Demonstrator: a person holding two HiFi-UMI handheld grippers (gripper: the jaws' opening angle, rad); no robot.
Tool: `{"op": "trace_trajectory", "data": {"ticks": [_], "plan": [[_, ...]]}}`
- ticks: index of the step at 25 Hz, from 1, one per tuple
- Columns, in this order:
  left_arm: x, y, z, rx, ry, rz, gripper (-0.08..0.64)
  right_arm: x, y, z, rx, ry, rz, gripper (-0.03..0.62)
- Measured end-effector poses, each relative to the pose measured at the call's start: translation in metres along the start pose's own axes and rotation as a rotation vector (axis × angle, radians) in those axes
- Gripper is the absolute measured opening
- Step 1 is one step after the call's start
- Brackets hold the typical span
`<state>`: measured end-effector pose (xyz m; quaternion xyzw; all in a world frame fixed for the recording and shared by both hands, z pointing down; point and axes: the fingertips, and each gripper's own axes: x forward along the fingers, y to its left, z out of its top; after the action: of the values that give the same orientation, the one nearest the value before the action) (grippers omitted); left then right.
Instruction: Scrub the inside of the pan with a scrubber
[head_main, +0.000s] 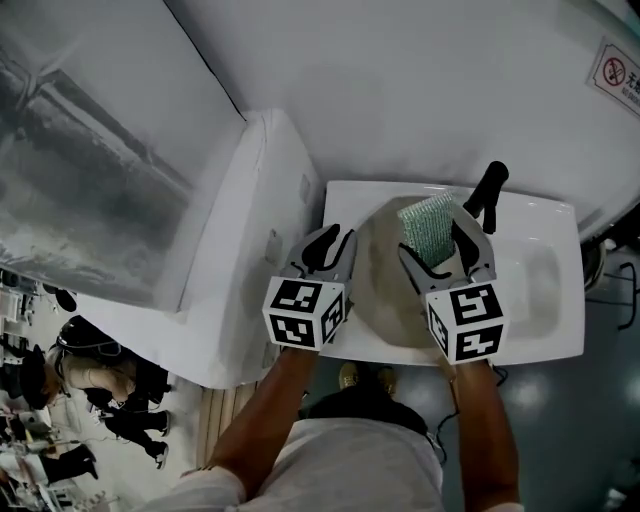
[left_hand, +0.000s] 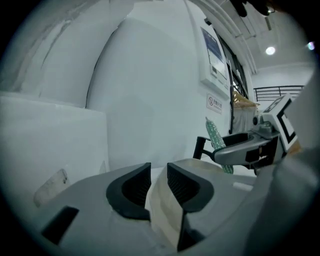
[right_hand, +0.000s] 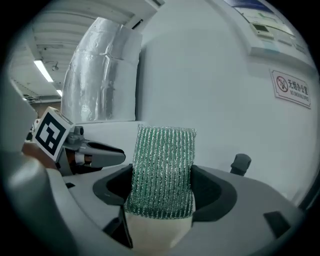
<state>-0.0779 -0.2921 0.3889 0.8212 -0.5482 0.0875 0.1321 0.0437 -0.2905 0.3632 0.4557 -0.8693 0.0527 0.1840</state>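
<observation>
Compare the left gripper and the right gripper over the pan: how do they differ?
The right gripper is shut on the green scrubber; the left gripper holds nothing, its jaws slightly apart. The right gripper is over the inside of the pan, the left gripper near the pan's left edge. Both carry marker cubes and point the same way.

Light is cool, flat and bluish-grey throughout.

Head view: bright from overhead. The glossy white rectangular basin (head_main: 545, 340) is nearly blown out, and shadows are soft. Straight edges bow toward the borders.

Both gripper views: strong fisheye, with black vignetted corners.

Left gripper view: the round ceiling lamp (left_hand: 270, 50) flares at upper right. The foreground is dim and soft.

Right gripper view: the long ceiling tube light (right_hand: 44, 70) glows at upper left. The green woven-mesh scrubber (right_hand: 162, 170) is sharp. The crinkled silver foil-wrapped duct (right_hand: 100, 75) has a dull sheen.
</observation>
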Motion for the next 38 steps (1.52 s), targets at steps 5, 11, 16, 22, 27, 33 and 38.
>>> {"op": "trace_trajectory", "data": {"ticks": [5,11,16,22,27,33,38], "plan": [[0.016,0.008,-0.029,-0.03,0.104,0.003,0.133,0.027,0.001,-0.025,-0.035,0.097,-0.013,0.353],[0.03,0.007,-0.068,-0.054,0.253,-0.016,0.167,0.06,0.007,-0.058,-0.102,0.226,-0.007,0.353],[0.036,0.007,-0.093,-0.07,0.354,-0.034,0.169,0.079,0.016,-0.082,-0.119,0.312,0.033,0.353],[0.041,0.011,-0.11,-0.079,0.416,-0.039,0.166,0.094,0.03,-0.1,-0.133,0.361,0.086,0.353],[0.042,0.011,-0.115,-0.084,0.422,-0.045,0.098,0.106,0.038,-0.114,-0.141,0.404,0.116,0.353],[0.046,0.009,-0.116,-0.071,0.415,-0.048,0.052,0.11,0.018,-0.129,-0.129,0.458,0.075,0.353],[0.047,0.01,-0.118,-0.081,0.411,-0.055,0.051,0.098,-0.02,-0.142,-0.092,0.503,-0.016,0.351]]}}
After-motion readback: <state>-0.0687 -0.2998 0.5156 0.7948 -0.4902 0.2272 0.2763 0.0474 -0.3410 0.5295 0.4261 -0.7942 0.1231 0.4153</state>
